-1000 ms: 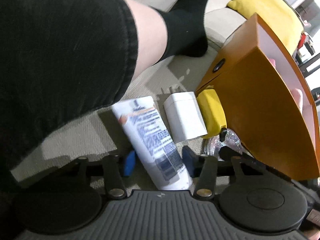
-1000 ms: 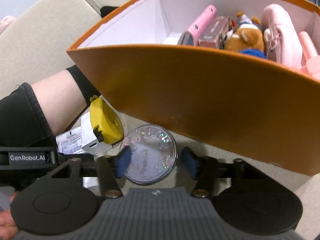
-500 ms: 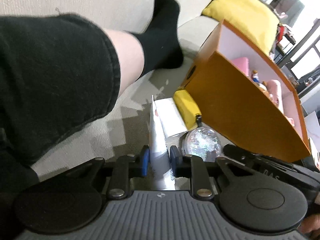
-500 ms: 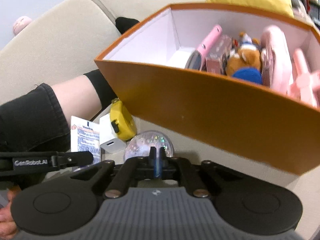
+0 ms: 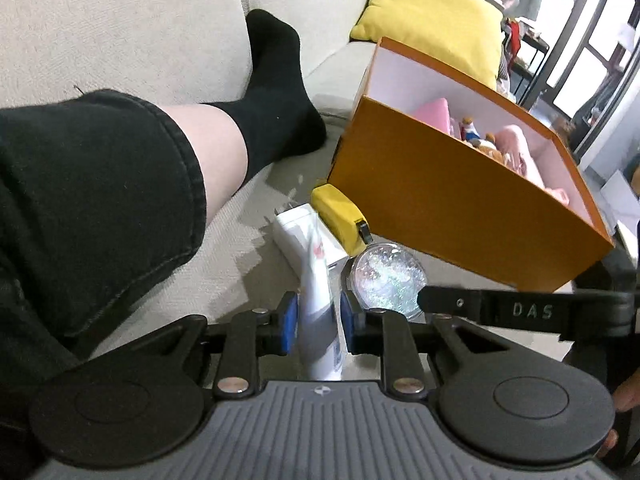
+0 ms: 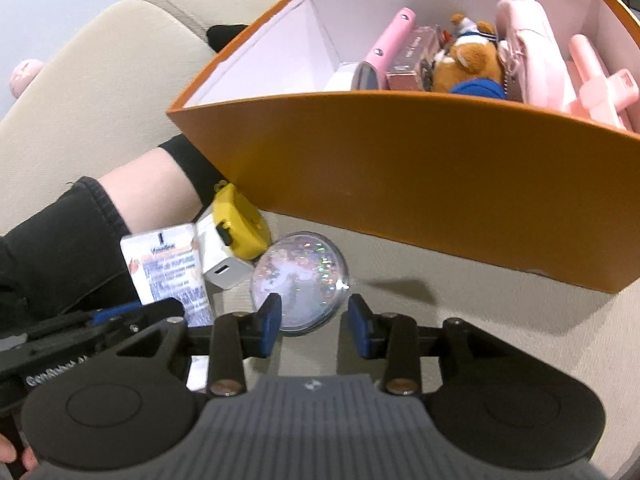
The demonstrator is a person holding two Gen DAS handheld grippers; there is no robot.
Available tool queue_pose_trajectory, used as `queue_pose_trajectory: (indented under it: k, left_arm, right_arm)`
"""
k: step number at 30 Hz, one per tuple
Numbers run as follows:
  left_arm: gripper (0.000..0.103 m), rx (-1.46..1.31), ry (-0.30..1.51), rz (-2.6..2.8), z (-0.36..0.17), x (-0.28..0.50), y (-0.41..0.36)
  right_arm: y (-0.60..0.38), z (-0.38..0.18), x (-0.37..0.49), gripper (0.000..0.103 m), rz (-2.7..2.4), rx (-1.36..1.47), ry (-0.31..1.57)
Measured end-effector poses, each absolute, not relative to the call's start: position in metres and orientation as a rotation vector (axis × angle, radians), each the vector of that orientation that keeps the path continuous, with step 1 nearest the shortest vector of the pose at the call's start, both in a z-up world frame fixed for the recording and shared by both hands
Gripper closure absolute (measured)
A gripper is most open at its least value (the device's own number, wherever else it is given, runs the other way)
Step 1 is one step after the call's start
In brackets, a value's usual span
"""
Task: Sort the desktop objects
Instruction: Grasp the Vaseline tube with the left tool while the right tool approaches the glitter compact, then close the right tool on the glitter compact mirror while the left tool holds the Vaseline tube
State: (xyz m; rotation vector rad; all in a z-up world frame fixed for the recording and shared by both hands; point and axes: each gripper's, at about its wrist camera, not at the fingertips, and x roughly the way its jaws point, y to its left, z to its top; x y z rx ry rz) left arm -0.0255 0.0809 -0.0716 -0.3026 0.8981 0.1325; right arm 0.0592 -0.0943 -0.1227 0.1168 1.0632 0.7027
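My left gripper is shut on a white cream tube, held edge-on above the sofa seat; the tube also shows in the right wrist view. My right gripper is open, its pads just in front of a round glittery case lying on the seat, not touching it. That case also shows in the left wrist view. A white charger and a yellow tape measure lie beside it, against the orange box.
The orange box holds pink items and a plush toy. A person's leg in black shorts and a black sock lies on the beige sofa at left. A yellow cushion sits behind the box.
My left gripper closed on the tube and lifted it, turning it edge-on. My right gripper shut without the case, then reopened to a narrower gap than a second ago.
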Motion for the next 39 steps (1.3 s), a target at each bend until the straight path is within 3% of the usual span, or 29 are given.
queue_pose_trajectory:
  k: [10, 18, 22, 27, 29, 33, 39]
  left_arm:
    - [0.077, -0.311, 0.9, 0.128, -0.071, -0.016, 0.083]
    - [0.077, -0.302, 0.921, 0.114, -0.07, 0.008, 0.086]
    - [0.085, -0.317, 0.931, 0.104, -0.071, 0.012, 0.09]
    - [0.088, -0.342, 0.924, 0.09, -0.069, 0.01, 0.093]
    - [0.088, -0.335, 0.915, 0.085, -0.066, 0.009, 0.091]
    - [0.088, -0.315, 0.903, 0.08, -0.062, 0.008, 0.088]
    - [0.089, -0.311, 0.838, 0.066, -0.047, 0.001, 0.087]
  right_arm:
    - [-0.088, -0.123, 0.056, 0.065, 0.716, 0.112, 1.08]
    - [-0.093, -0.143, 0.075, 0.059, 0.679, 0.202, 1.167]
    - [-0.085, -0.147, 0.082, 0.057, 0.681, 0.193, 1.183]
    - [-0.069, -0.148, 0.079, 0.041, 0.694, 0.139, 1.167]
    - [-0.063, -0.146, 0.075, 0.045, 0.682, 0.104, 1.138]
    - [-0.071, -0.142, 0.078, 0.065, 0.655, 0.152, 1.109]
    - [-0.078, -0.125, 0.077, 0.083, 0.675, 0.183, 1.067]
